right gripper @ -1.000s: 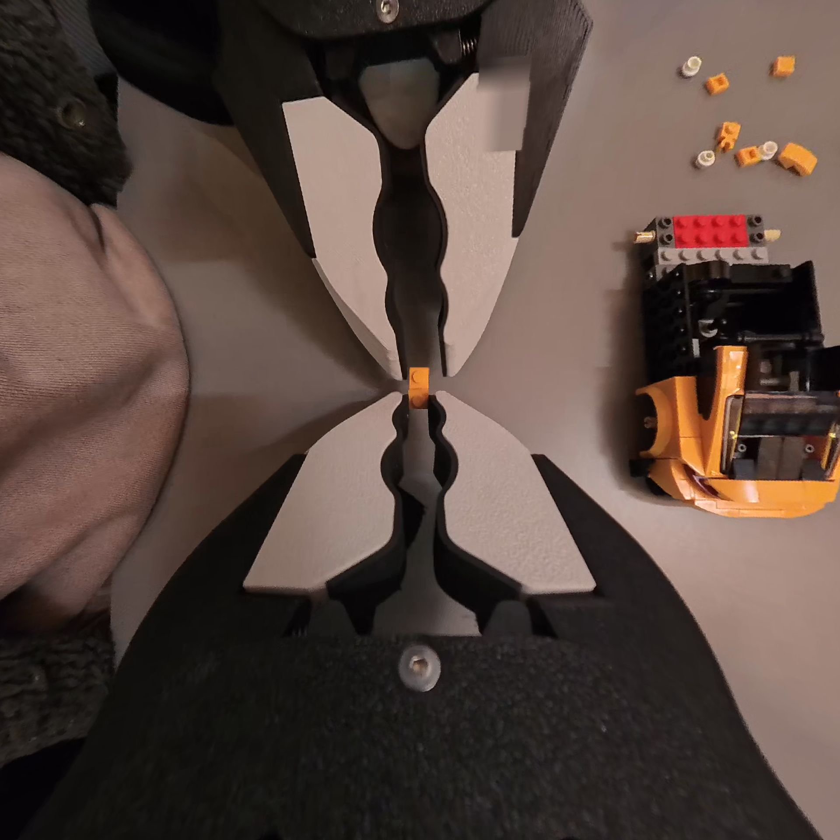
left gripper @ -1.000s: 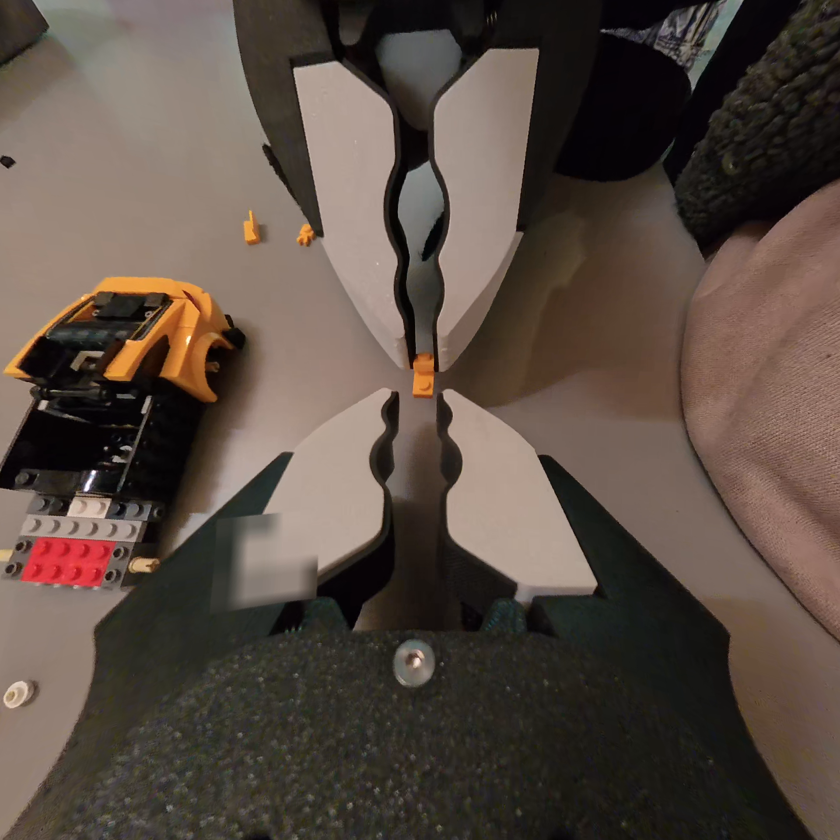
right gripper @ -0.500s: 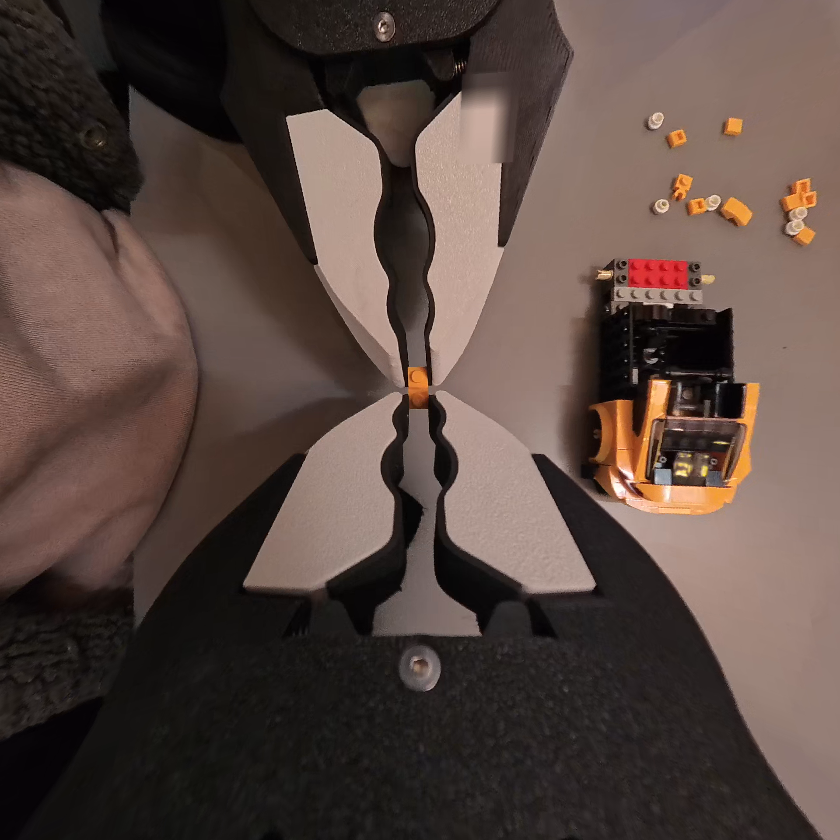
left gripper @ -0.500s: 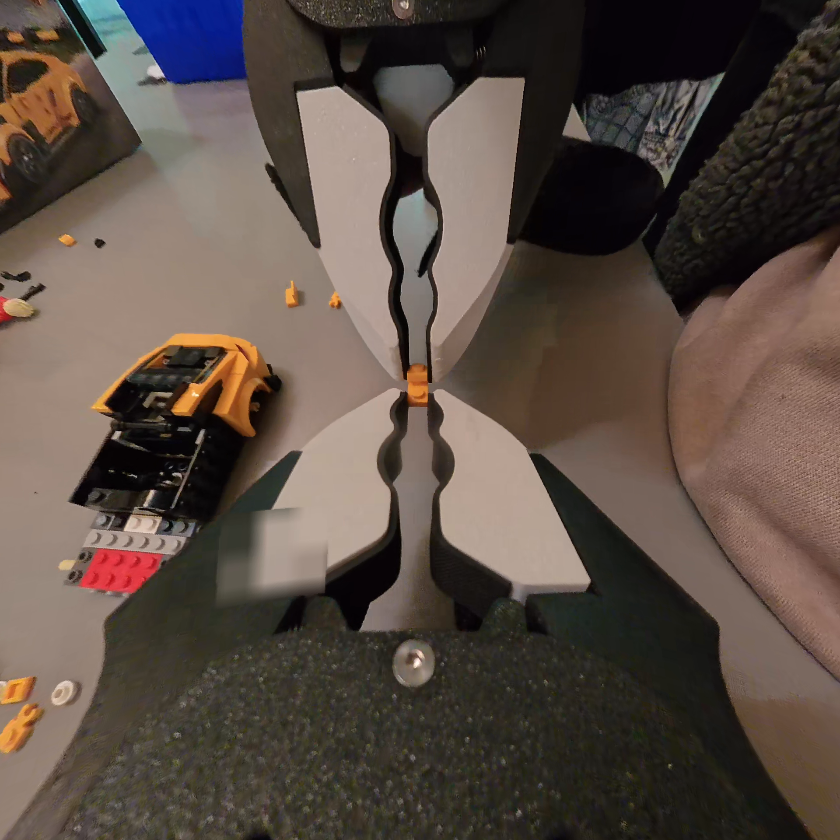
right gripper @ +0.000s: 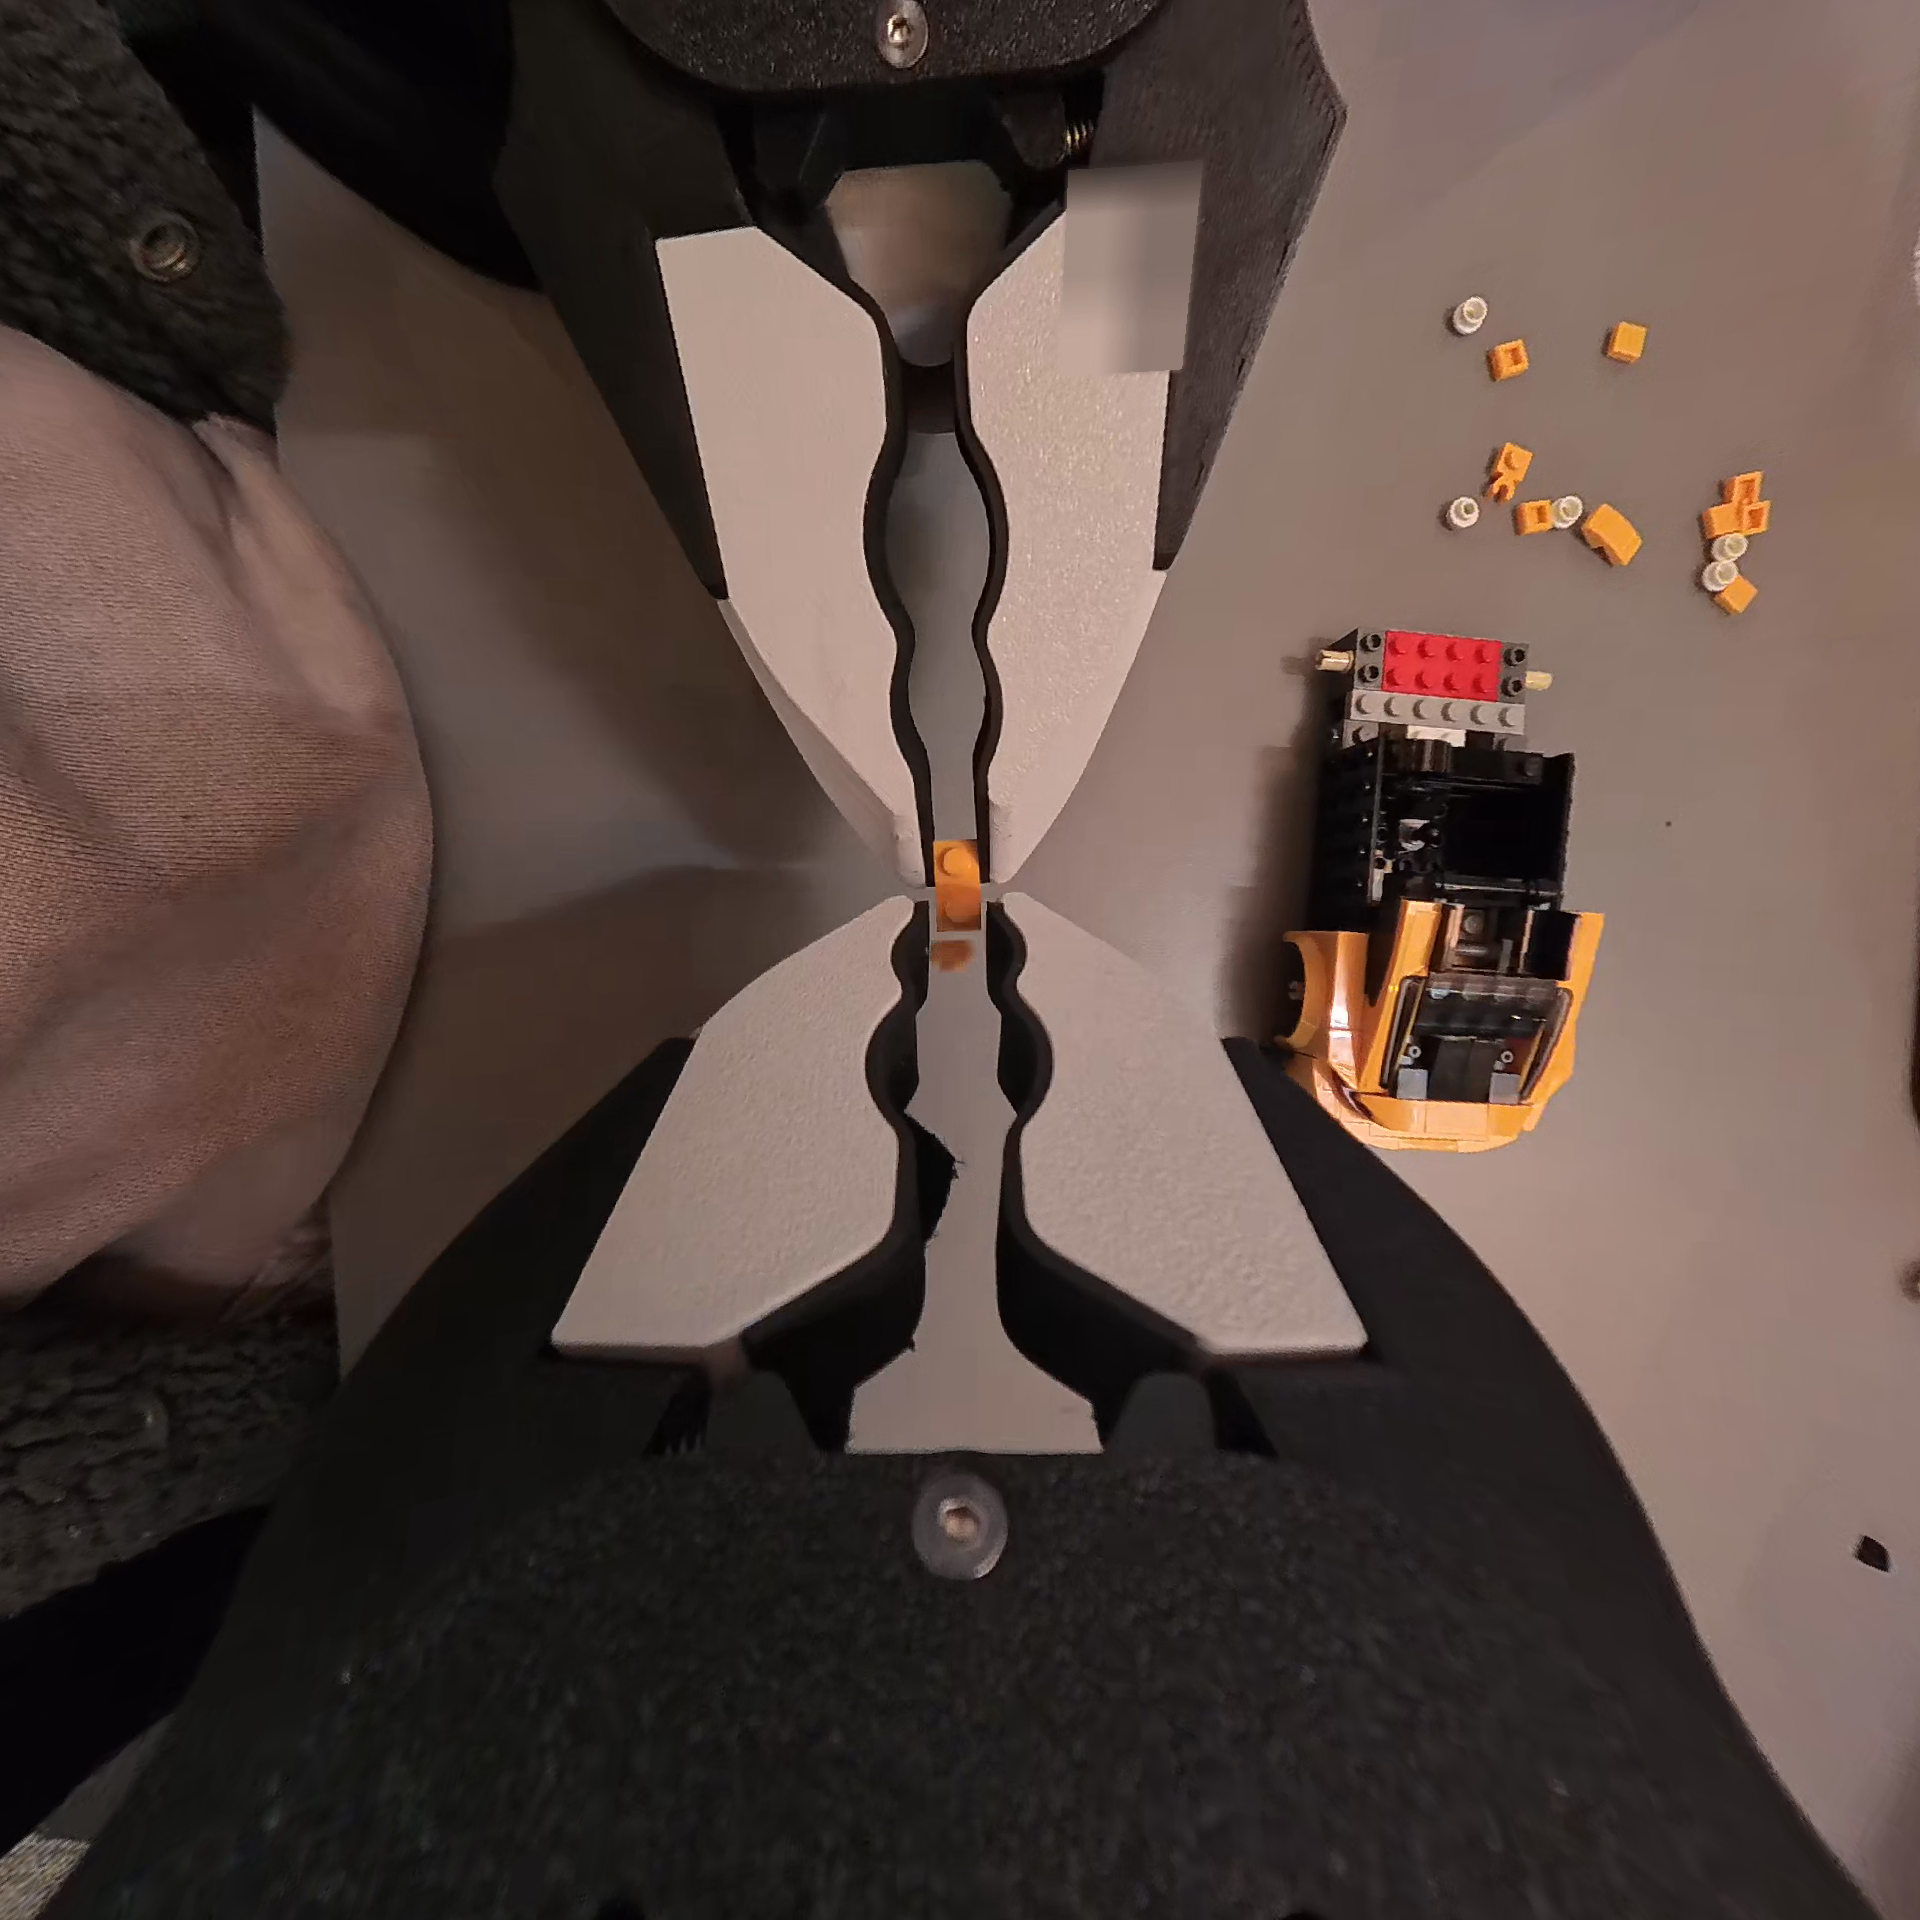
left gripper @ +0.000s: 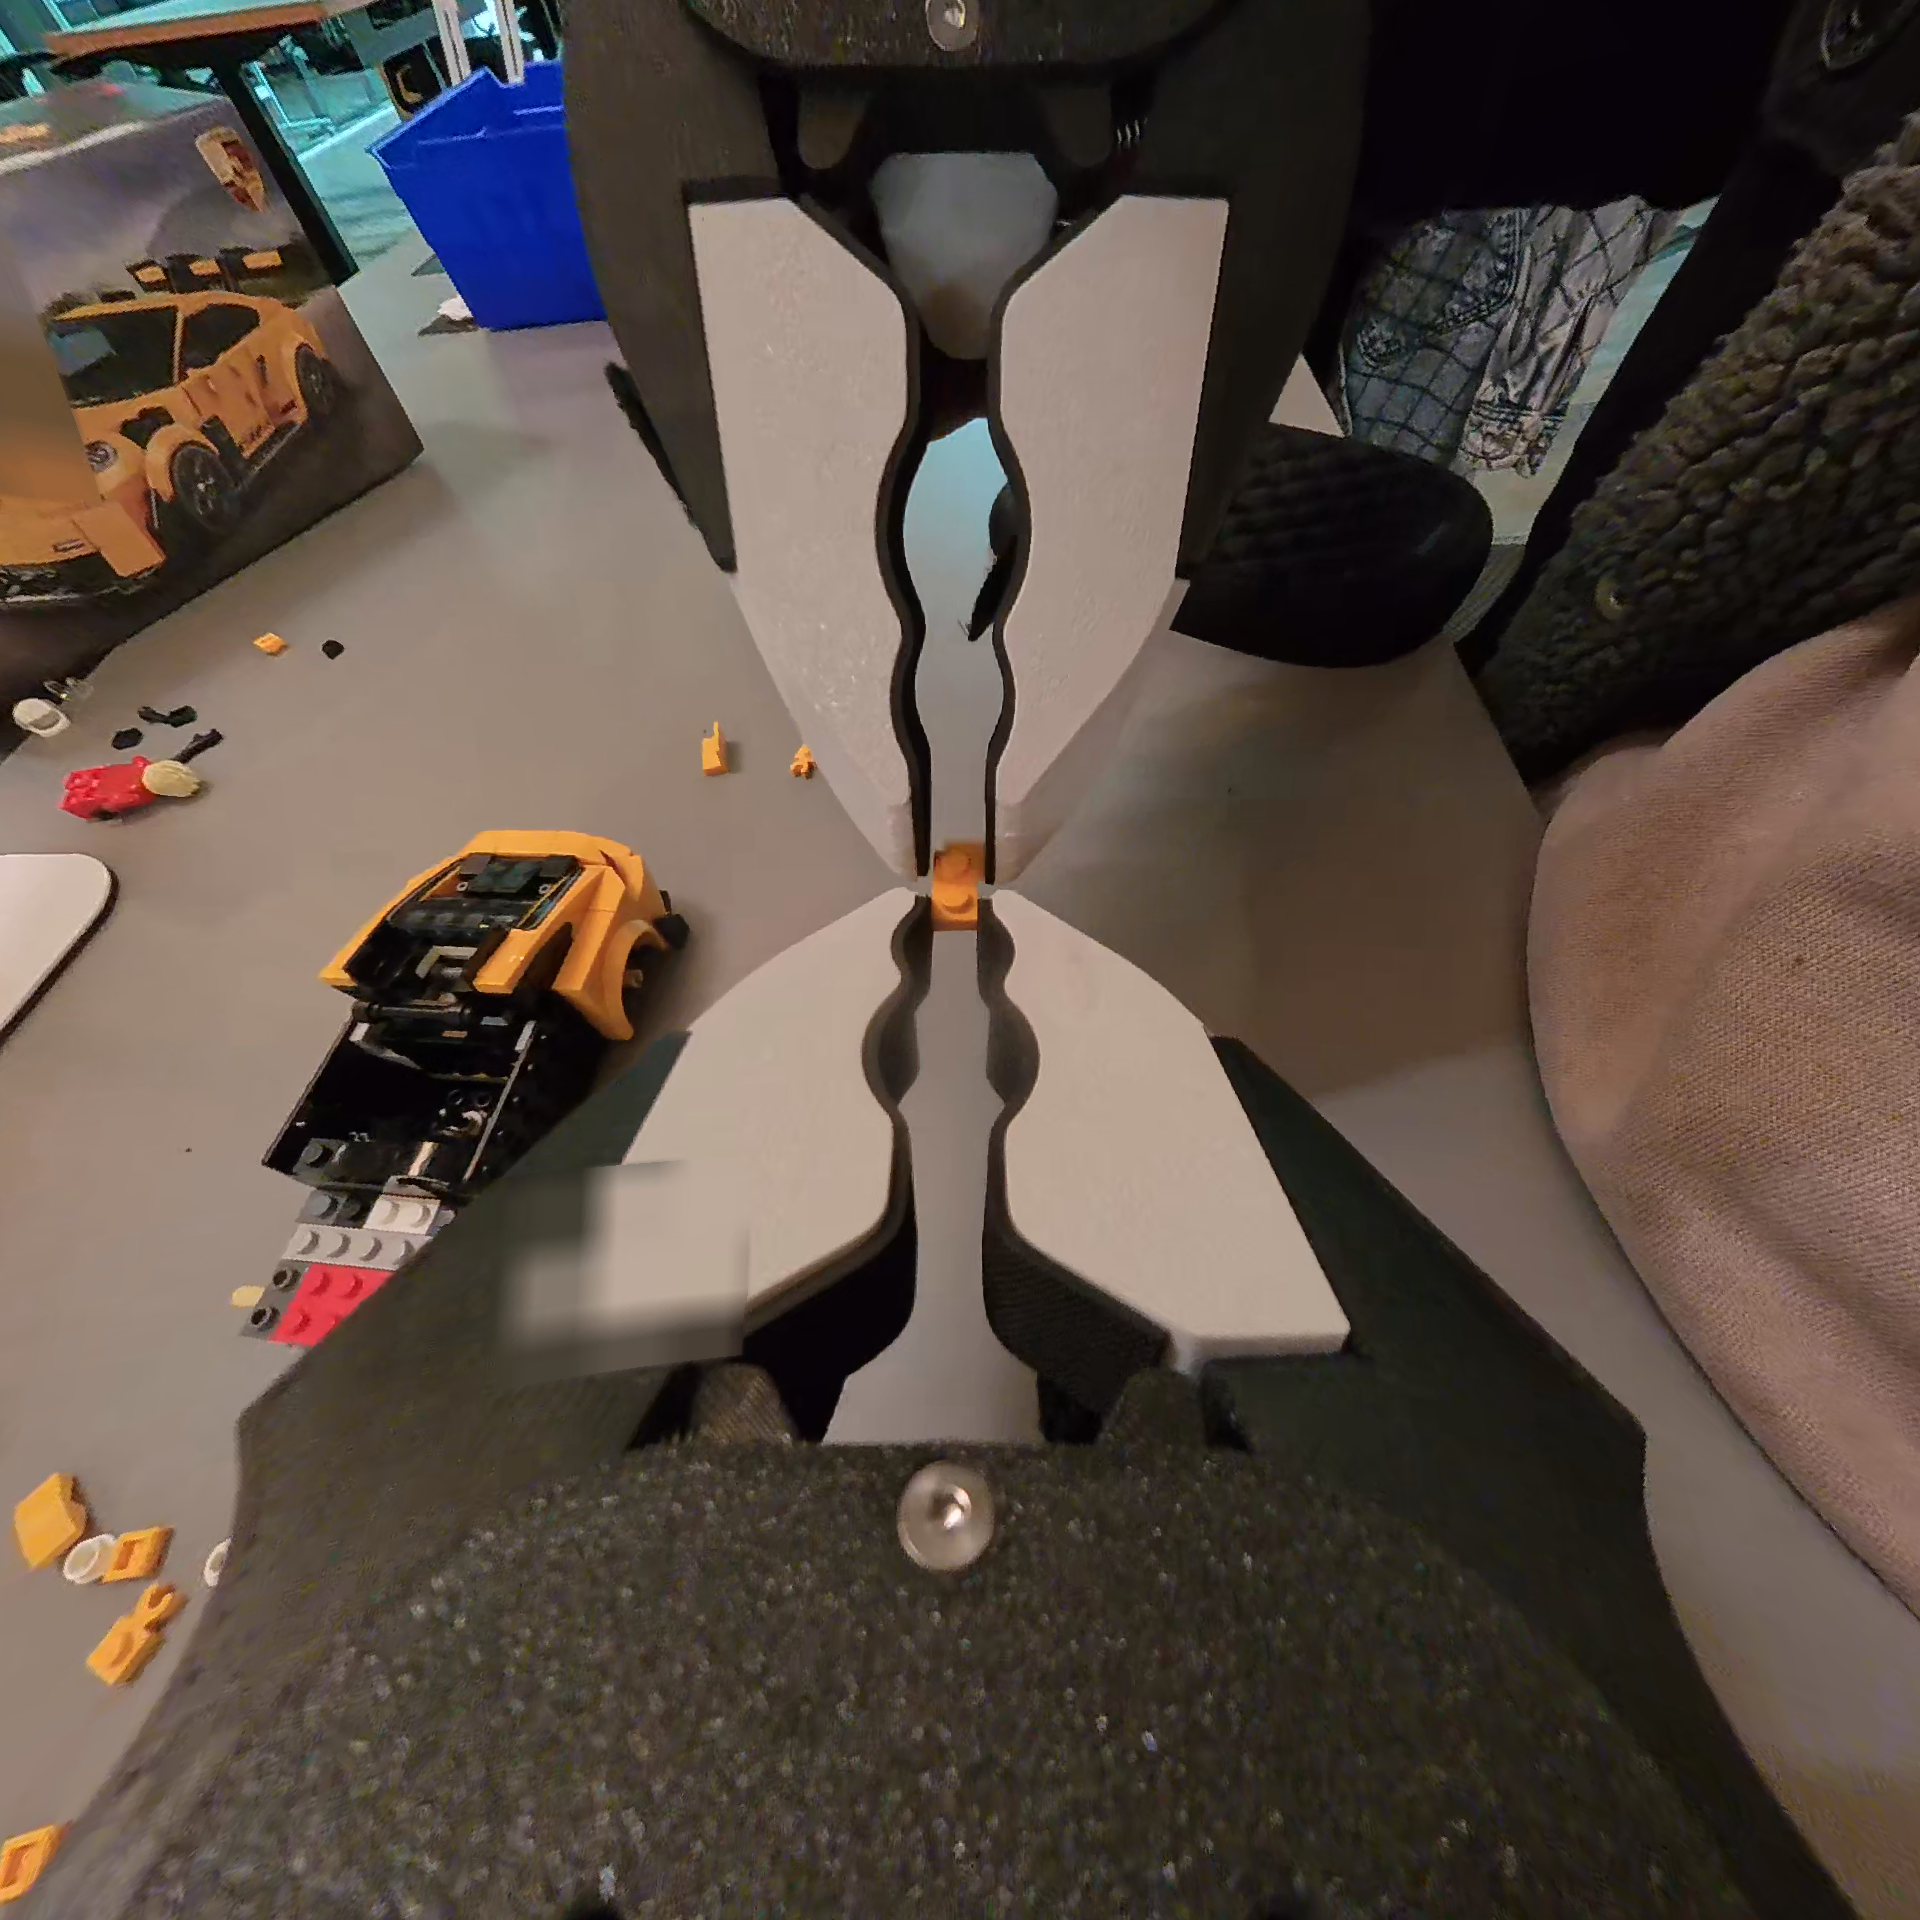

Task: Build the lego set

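- Both hand-held grippers meet tip to tip over the grey table [left gripper: 1299, 883]. The left hand-held gripper [left gripper: 954, 920] and right hand-held gripper [right gripper: 956, 920] are each nearly closed, pinching opposite ends of one small orange lego piece [left gripper: 956, 883] held up in the air.
- Only the left wrist view catches the lego box [left gripper: 156, 416] with the yellow car picture, a blue bin [left gripper: 499, 197] behind it and a red minifigure [left gripper: 114, 784].
- The right wrist view looks straight down on the half-built orange and black car [right gripper: 1444, 894] and the loose orange and white bits [right gripper: 1600, 499] beyond its red end.
- The car sits well apart from the grippers, with bare table between.
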{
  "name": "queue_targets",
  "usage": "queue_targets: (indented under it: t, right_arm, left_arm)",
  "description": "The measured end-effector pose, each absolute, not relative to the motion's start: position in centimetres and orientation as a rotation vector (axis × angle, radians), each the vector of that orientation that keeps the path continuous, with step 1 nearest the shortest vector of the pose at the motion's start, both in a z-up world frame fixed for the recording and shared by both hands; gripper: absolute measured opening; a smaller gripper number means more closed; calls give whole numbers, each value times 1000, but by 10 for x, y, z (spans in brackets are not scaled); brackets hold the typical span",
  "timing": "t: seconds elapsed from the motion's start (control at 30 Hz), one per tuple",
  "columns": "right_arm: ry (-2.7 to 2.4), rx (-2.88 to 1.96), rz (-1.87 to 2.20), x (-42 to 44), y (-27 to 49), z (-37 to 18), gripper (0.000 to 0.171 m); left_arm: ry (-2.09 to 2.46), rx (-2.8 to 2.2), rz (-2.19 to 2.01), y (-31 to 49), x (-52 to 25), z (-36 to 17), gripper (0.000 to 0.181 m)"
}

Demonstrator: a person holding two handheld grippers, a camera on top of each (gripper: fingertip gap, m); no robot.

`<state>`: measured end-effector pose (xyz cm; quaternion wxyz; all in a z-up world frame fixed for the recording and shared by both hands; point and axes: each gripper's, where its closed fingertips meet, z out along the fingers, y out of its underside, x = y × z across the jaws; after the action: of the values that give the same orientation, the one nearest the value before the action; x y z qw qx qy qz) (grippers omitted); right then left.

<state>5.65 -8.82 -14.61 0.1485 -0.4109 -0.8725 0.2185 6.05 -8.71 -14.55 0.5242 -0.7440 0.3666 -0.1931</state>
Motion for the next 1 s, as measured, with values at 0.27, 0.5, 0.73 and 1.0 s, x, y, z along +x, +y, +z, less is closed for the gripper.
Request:
queue_targets:
  t: [0.27,0.5,0.73,1.0]
  right_arm:
    - [-2483,-1197,617,57,-80,-142,12]
    - [-2353,-1316,740,59,-64,-170,13]
    - [-2224,-1318,868,24,-74,-195,13]
    - [-2270,-1271,865,-21,-115,-207,15]
  left_arm:
    - [862,-1791,-458,-87,57,-146,8]
    - [742,-1896,-318,-72,19,-151,8]
    - [584,-1923,-218,-65,-37,-140,7]
    - [487,-1921,-187,-67,-72,-130,7]
